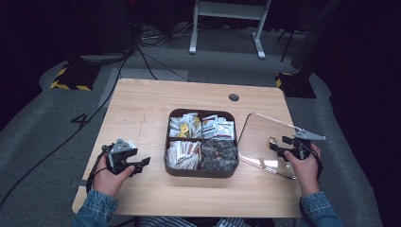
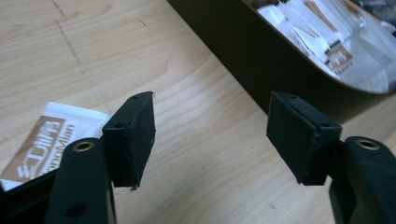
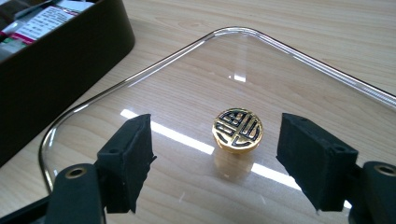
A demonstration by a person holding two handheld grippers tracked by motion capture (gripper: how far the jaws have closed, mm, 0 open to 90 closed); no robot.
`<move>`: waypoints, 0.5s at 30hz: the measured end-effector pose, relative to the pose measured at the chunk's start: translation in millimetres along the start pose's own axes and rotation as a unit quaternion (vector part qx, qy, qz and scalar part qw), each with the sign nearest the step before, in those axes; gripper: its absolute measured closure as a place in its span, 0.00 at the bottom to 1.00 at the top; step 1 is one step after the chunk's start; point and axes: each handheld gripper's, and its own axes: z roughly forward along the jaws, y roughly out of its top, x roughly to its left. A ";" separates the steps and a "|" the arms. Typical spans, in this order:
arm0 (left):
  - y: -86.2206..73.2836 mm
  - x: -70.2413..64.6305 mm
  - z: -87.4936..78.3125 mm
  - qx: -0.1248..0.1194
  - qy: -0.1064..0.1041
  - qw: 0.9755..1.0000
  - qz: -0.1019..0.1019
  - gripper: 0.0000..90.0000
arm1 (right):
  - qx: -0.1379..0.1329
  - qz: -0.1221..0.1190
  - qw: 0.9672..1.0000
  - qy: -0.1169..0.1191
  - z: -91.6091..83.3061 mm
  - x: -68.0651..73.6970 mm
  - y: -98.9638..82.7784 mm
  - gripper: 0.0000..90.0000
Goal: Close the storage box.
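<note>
The right tool (image 3: 215, 156) sits low over a clear lid (image 3: 299, 70) with its jaws spread wide, nothing between them, the lid's round gold knob (image 3: 237, 129) just ahead of the gap. From above, that tool (image 1: 286, 147) is in the person's right hand (image 1: 305, 166) at the lid's (image 1: 265, 130) near right edge, and the lid lies flat on the surface (image 1: 142, 104) right of the box (image 1: 201, 172), its left edge close to the box wall. The left tool (image 2: 210, 135) is also spread apart and holds nothing; its jaws hang over bare wood, with the dark side of the box (image 2: 261, 60) just beyond and a white and brown packet (image 2: 51, 130) lying on the surface behind the left jaw. In the high view the left tool (image 1: 139, 163) is in the left hand (image 1: 108, 177) near the front left of the surface, pointing toward the box and a little apart from it. The box is dark, square with rounded corners, split into four compartments, all full of small packets (image 1: 184, 153); those in the near right compartment look darker.
</note>
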 end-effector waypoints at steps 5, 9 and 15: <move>-13.8 -8.8 1.3 0.020 -0.009 1.000 0.013 0.38 | 0.012 -0.003 1.000 -0.005 11.2 -3.8 1.1 0.30; -20.5 -11.6 2.2 0.029 -0.010 0.999 0.018 0.35 | 0.019 -0.005 1.000 -0.009 16.8 -5.5 1.2 0.30; -28.1 -13.5 4.4 0.029 -0.004 0.999 0.026 0.31 | 0.025 -0.004 1.000 -0.015 24.0 -9.5 1.2 0.37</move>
